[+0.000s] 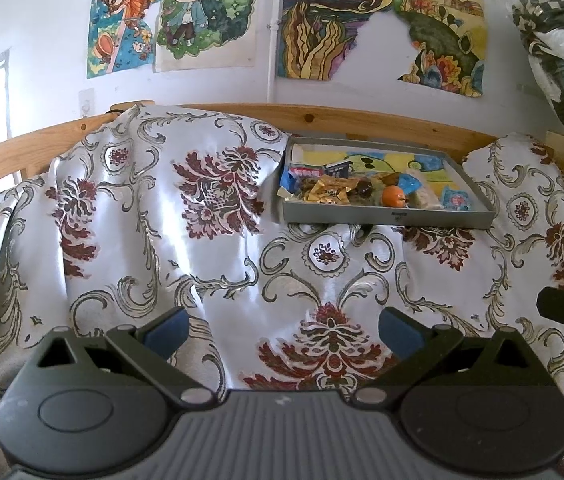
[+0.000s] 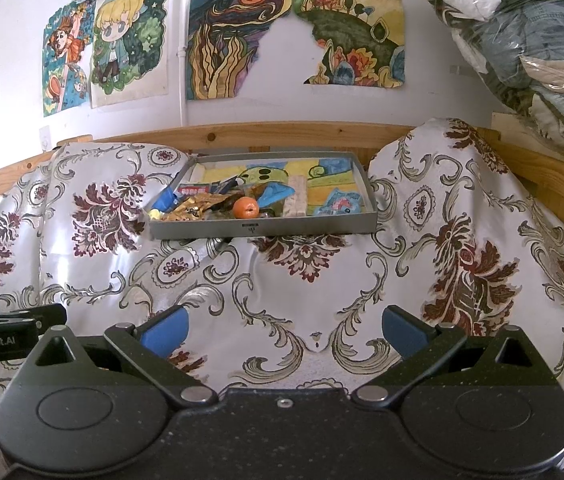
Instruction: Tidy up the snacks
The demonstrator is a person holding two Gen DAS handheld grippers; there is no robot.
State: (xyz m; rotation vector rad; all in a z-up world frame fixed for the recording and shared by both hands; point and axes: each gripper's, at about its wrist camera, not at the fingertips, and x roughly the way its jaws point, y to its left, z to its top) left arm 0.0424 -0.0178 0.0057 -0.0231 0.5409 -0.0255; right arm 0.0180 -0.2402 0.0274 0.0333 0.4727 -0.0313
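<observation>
Snacks (image 2: 241, 200) lie piled inside the grey tray (image 2: 261, 232), mostly at its left half, probably to keep them together. Left gripper (image 1: 282, 328) and right gripper (image 2: 284, 328), 2 claws apart and empty, hover before the tray.

A glossy white cloth (image 2: 290, 280) with dark red floral medallions and grey scrolls drapes over humps on either side. Behind it runs a pale wooden rail (image 2: 282, 134). On the white wall (image 1: 41, 20) hang colourful drawings (image 2: 241, 32), some with torn edges, and a thin white pipe (image 1: 270, 60) runs down between them. A clear plastic bag of folded clothes (image 2: 522, 40) sits at upper right.
</observation>
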